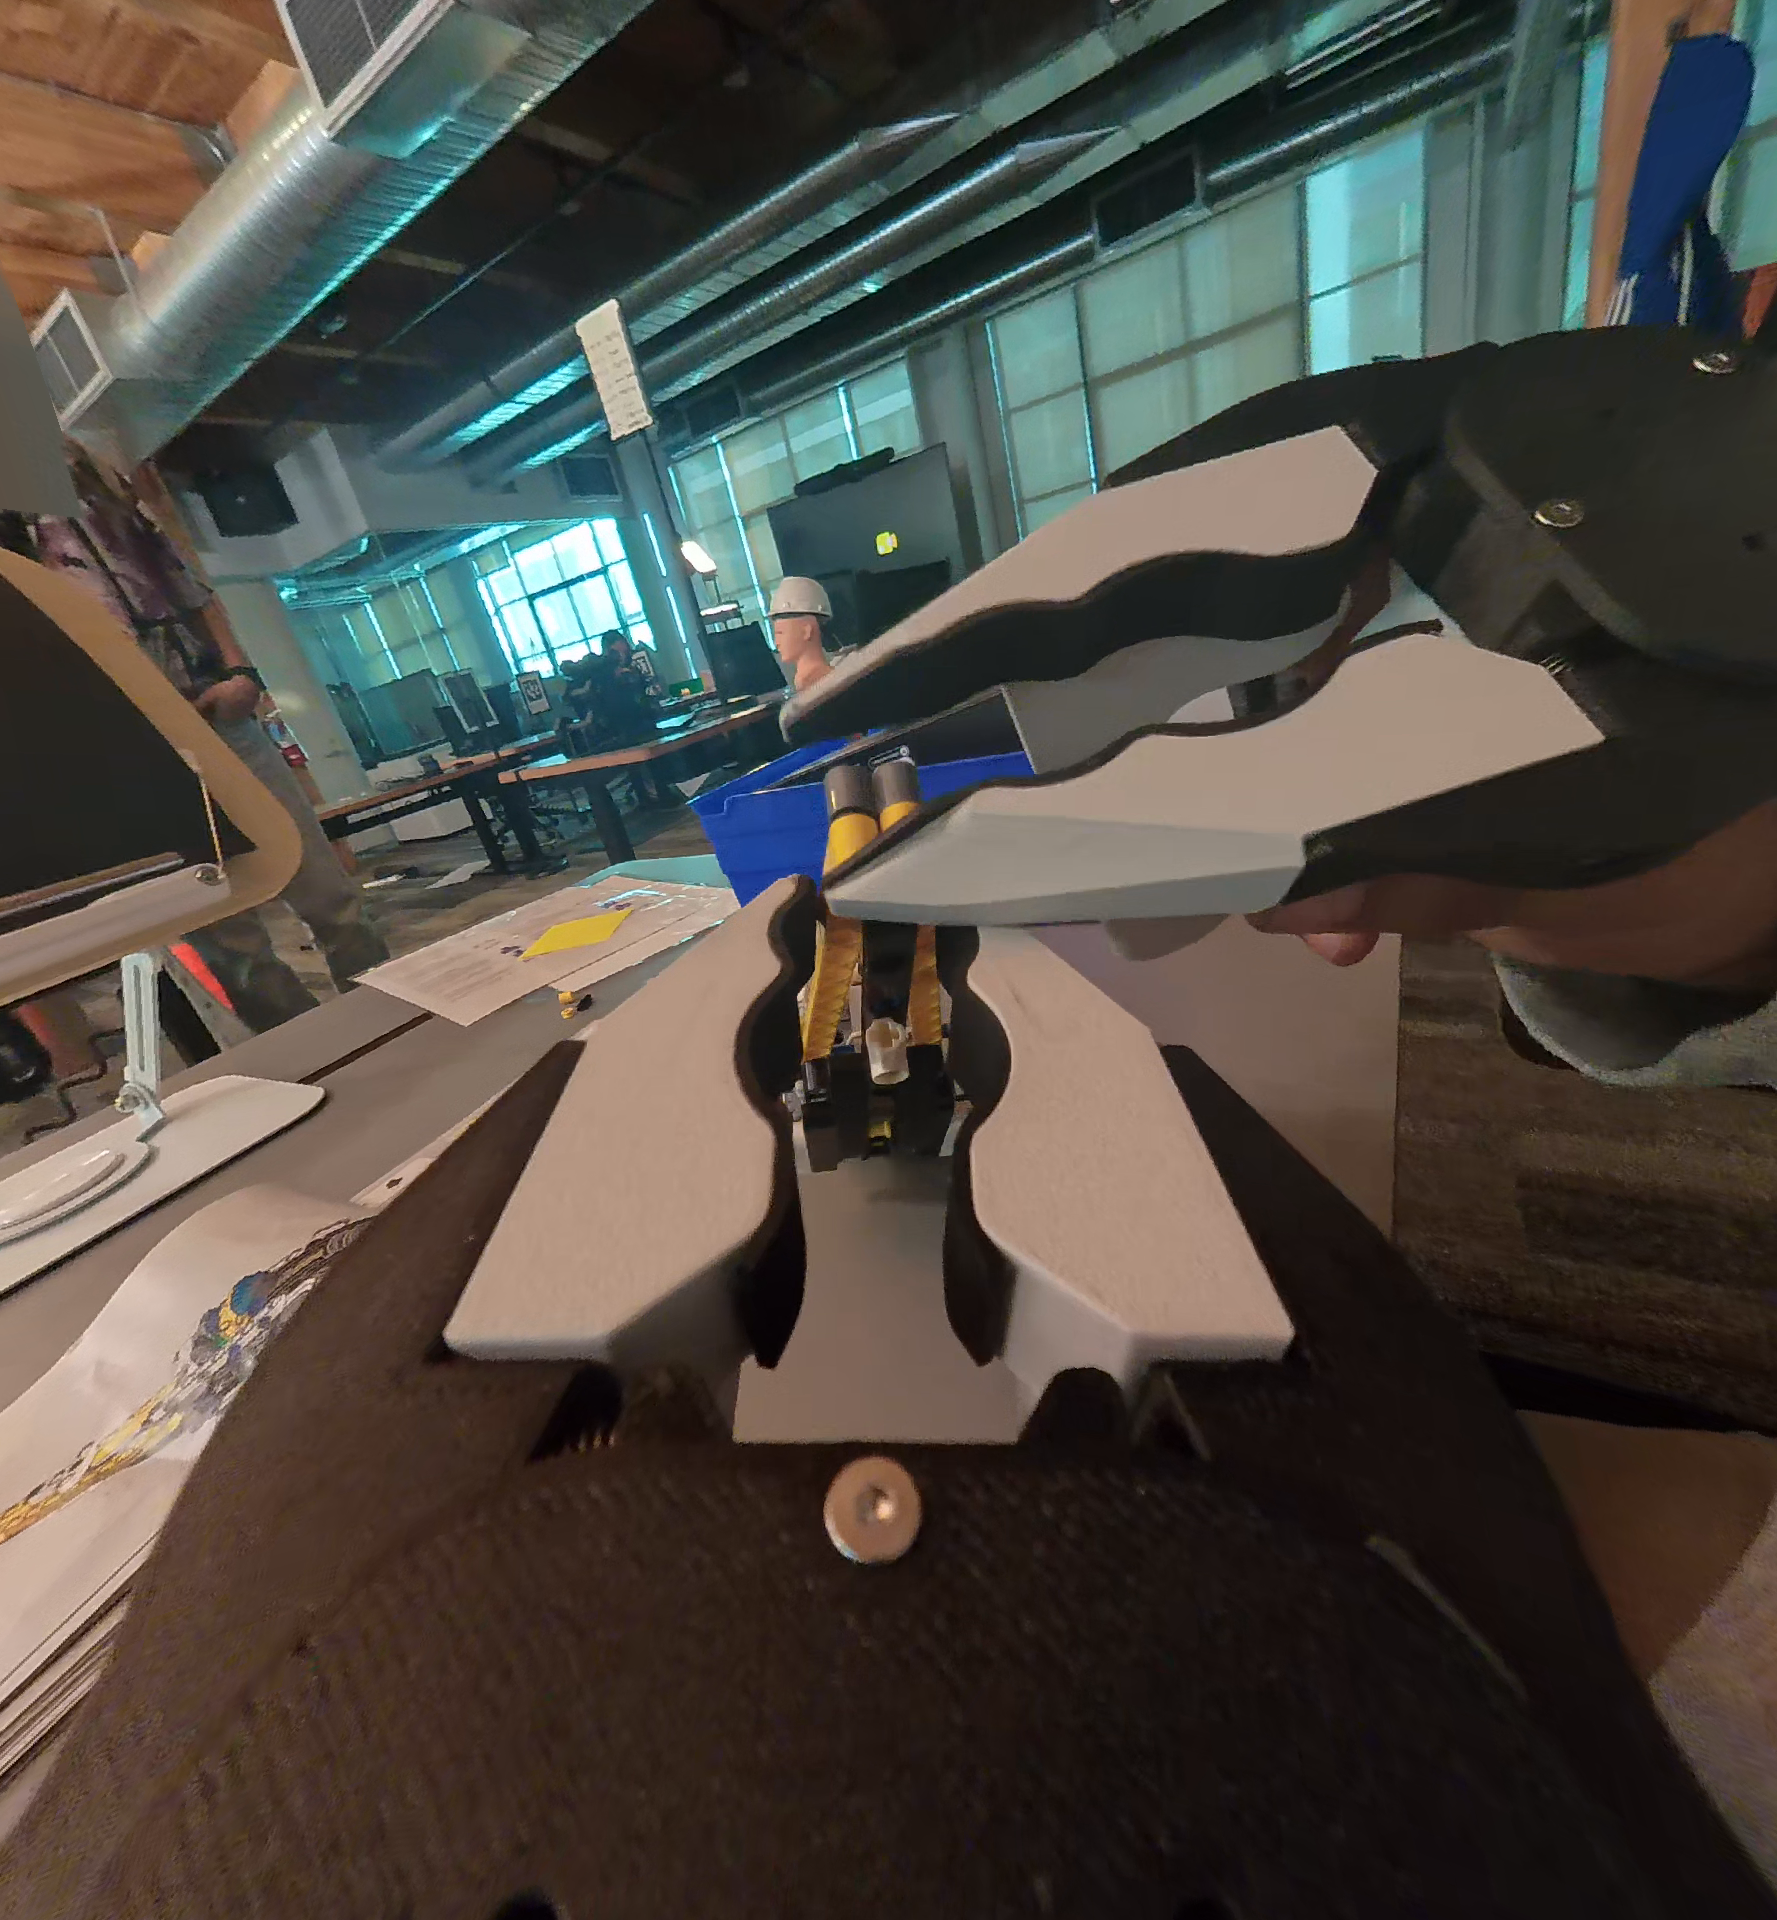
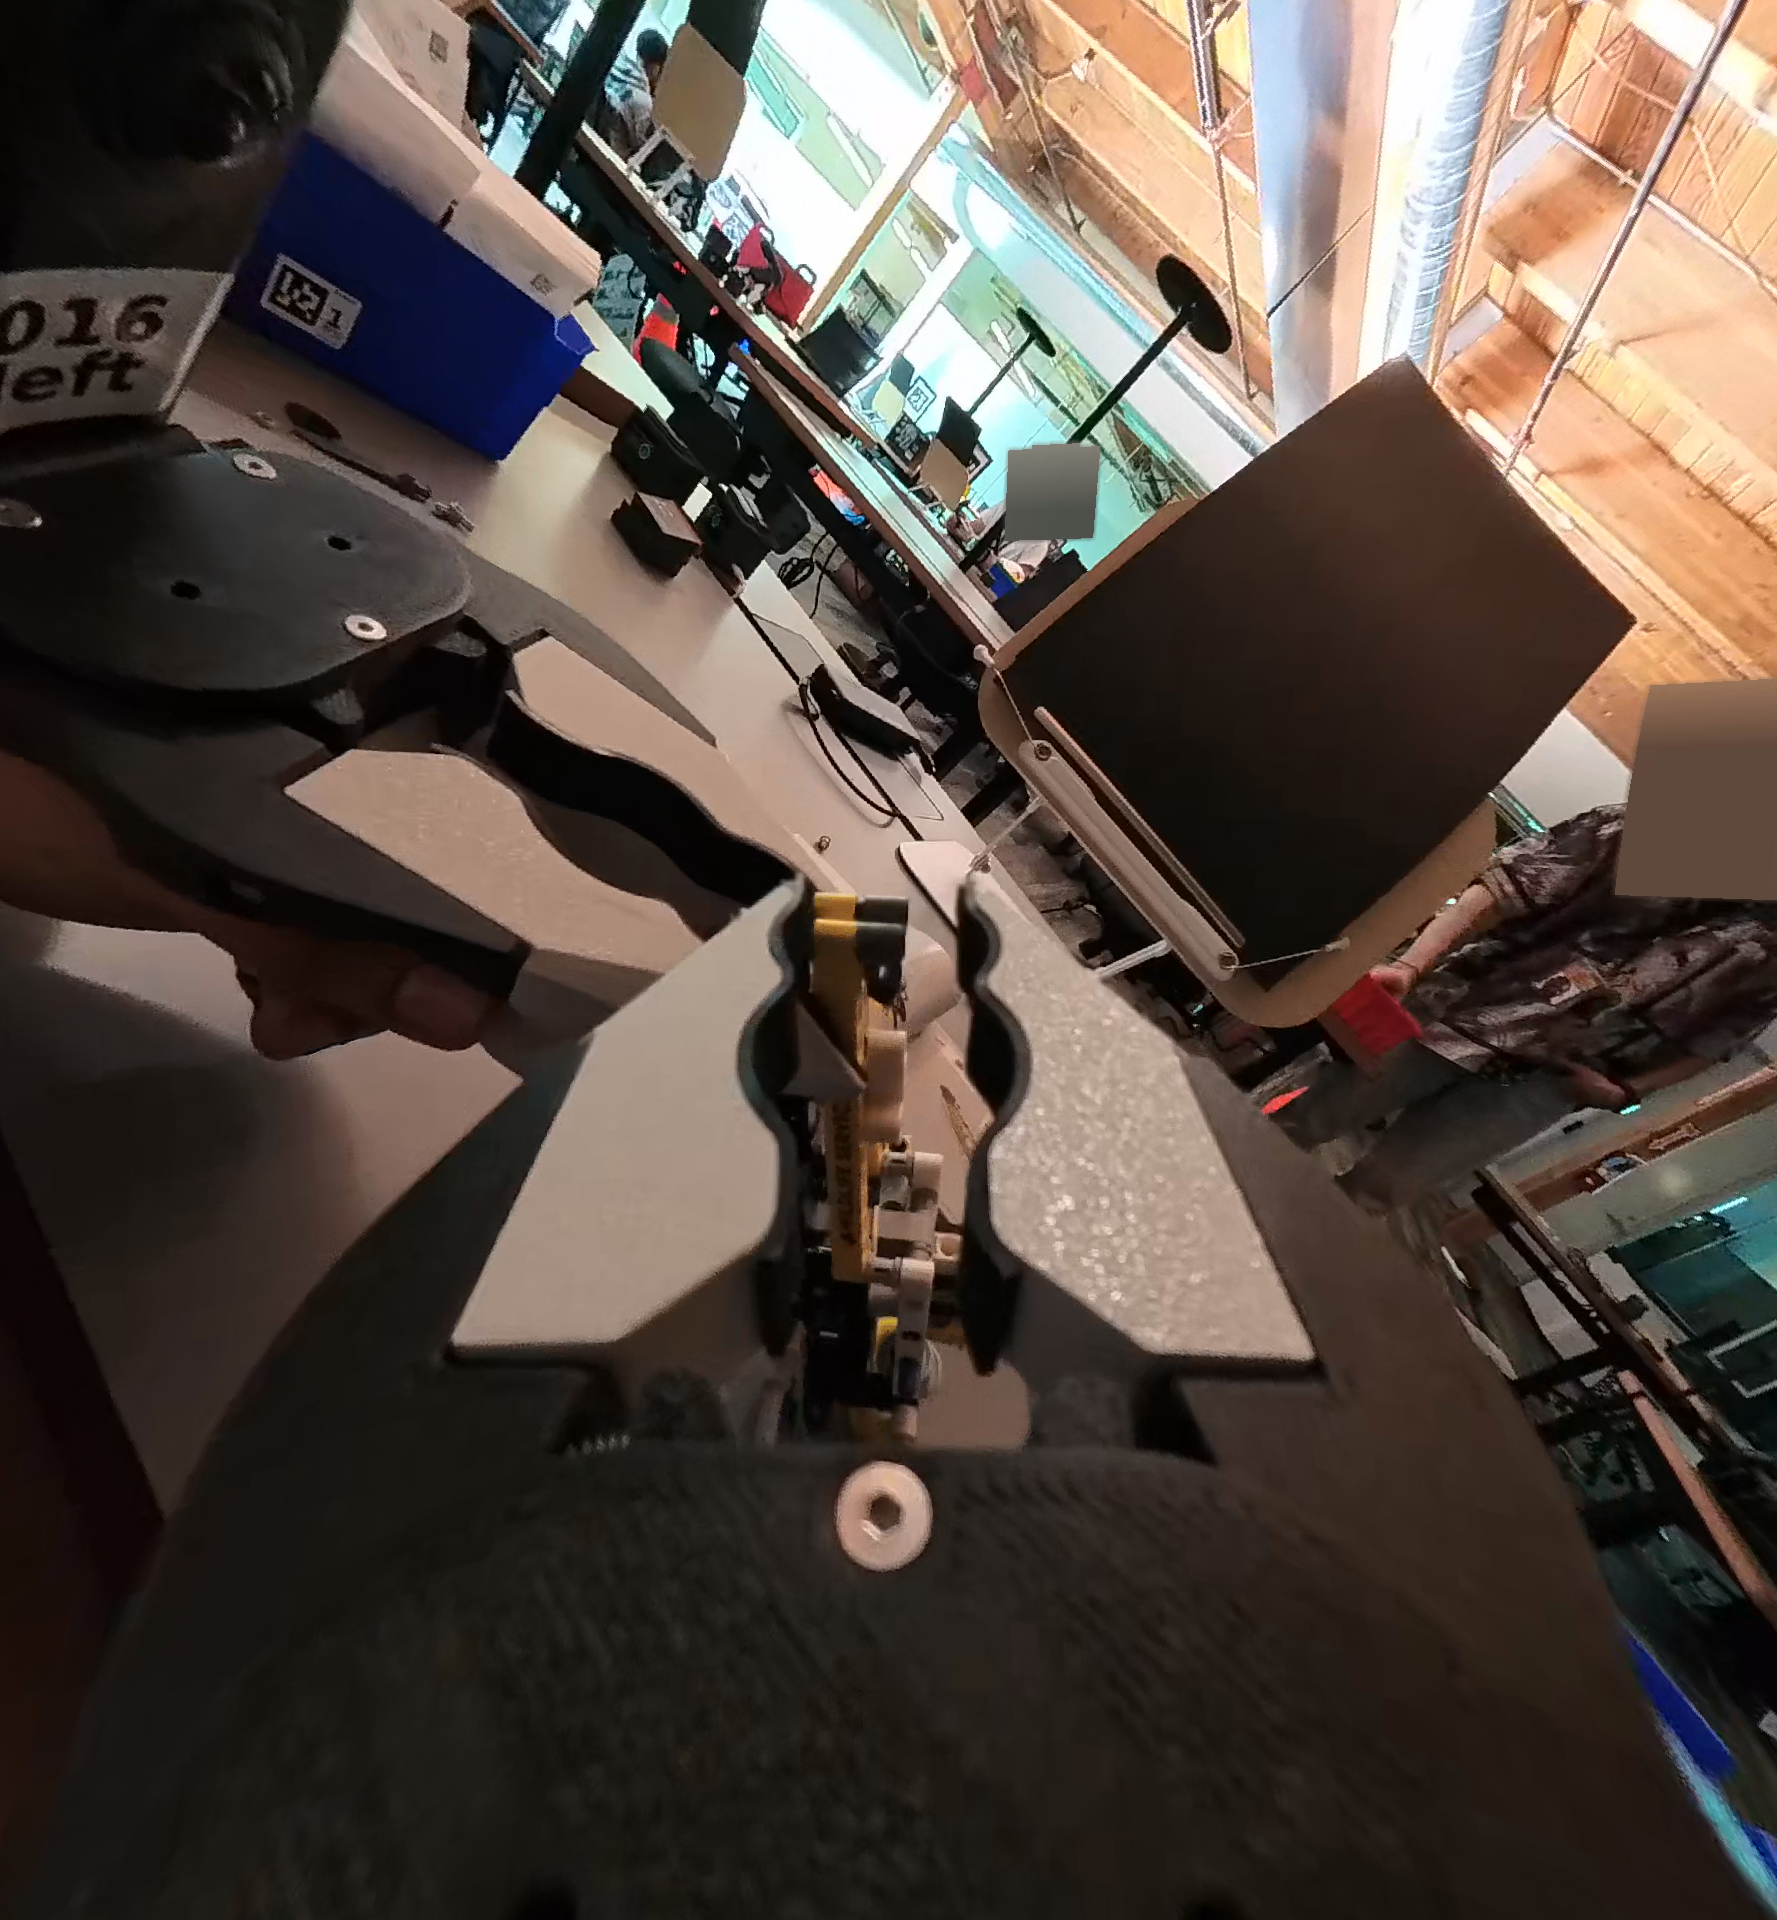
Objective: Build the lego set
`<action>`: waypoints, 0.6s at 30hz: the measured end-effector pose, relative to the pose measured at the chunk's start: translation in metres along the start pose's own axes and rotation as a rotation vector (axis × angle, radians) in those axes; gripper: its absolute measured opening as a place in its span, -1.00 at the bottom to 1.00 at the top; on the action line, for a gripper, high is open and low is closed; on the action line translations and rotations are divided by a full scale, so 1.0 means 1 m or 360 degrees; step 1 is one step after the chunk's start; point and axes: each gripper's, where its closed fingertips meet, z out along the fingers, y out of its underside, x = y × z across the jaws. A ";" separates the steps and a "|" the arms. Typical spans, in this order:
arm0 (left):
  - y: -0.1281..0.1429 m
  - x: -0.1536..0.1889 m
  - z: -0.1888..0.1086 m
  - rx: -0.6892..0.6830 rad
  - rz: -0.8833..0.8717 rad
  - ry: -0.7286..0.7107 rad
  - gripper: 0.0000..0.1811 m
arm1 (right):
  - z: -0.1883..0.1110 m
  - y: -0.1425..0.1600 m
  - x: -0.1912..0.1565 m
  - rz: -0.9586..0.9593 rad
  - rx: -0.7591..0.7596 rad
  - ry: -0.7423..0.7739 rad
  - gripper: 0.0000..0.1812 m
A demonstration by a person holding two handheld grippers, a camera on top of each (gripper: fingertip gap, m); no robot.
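A: We see the left gripper [image 1: 873, 1039] clamped on the lego model [image 1: 868, 1081], a black and yellow build that sits between its fingers at about 12 o'clock from the wrist camera, raised above the tabletop [image 1: 364, 1070].

B: Agreed. Its yellow beams rise toward 12 o'clock, with two grey cylinders on top, and the right gripper [image 1: 811, 800] comes in from 3 o'clock across them.

A: Is the right gripper closed on it?

B: In the right wrist view, the right gripper [image 2: 879, 914] has the lego model [image 2: 863, 1132] running down the slot between its fingers. The left finger lies against the yellow part; a gap shows on the right side, so we cannot tell whether it truly clamps.

A: There the left gripper [image 2: 655, 935] reaches in from 9 o'clock, a hand [image 2: 364, 997] beneath it.

B: Around us: a blue bin [image 1: 759, 831] behind the model at 12 o'clock, printed sheets [image 1: 541, 945] with a yellow piece at 11 o'clock, and an instruction booklet [image 1: 63, 1507] at 8 o'clock.

A: And a dark monitor [image 1: 42, 748] on a white stand at 9 o'clock.
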 end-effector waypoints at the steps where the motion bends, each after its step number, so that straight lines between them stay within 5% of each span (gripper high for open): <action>1: 0.000 0.000 0.000 0.0001 0.0005 -0.0002 -0.79 | 0.000 0.000 -0.001 -0.0002 -0.0003 -0.0008 -0.75; 18: -0.001 0.003 0.002 0.0001 0.0006 -0.0020 -0.79 | -0.001 0.003 -0.004 0.0082 -0.0011 -0.0041 -0.82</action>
